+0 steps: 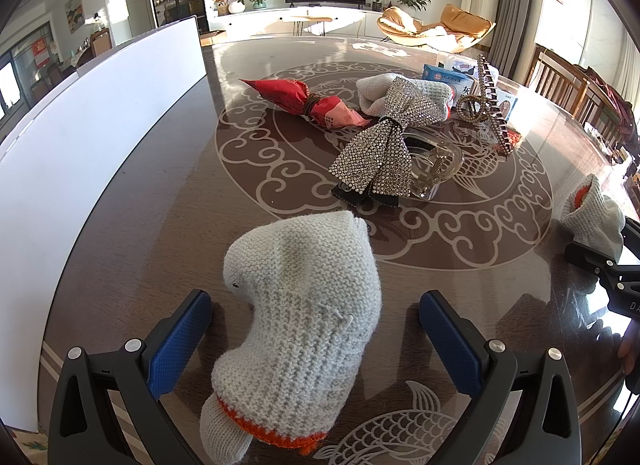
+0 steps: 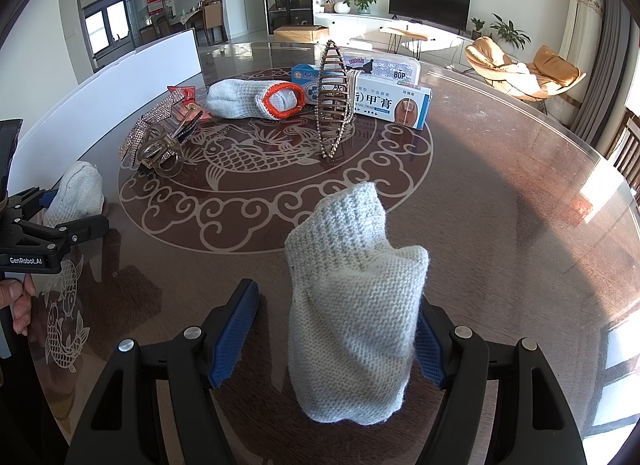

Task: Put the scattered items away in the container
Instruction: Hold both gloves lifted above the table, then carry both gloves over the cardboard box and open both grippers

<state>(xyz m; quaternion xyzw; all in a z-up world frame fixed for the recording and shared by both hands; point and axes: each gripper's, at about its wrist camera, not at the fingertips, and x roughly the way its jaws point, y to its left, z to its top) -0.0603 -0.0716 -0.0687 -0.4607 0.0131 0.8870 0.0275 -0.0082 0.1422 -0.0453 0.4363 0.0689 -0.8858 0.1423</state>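
In the left wrist view a rolled white knit glove with an orange cuff lies on the table between the open fingers of my left gripper, touching neither pad. In the right wrist view a second rolled white glove stands between the open fingers of my right gripper; its right side touches the right pad. A third glove, a rhinestone bow, a red packet, hair claws and ointment boxes lie mid-table. A clear lidded container stands behind the boxes.
A white board stands along the table's left edge. The round table has a glossy patterned top. Wooden chairs stand at the right. The other gripper shows at each view's edge, the left gripper and the right gripper.
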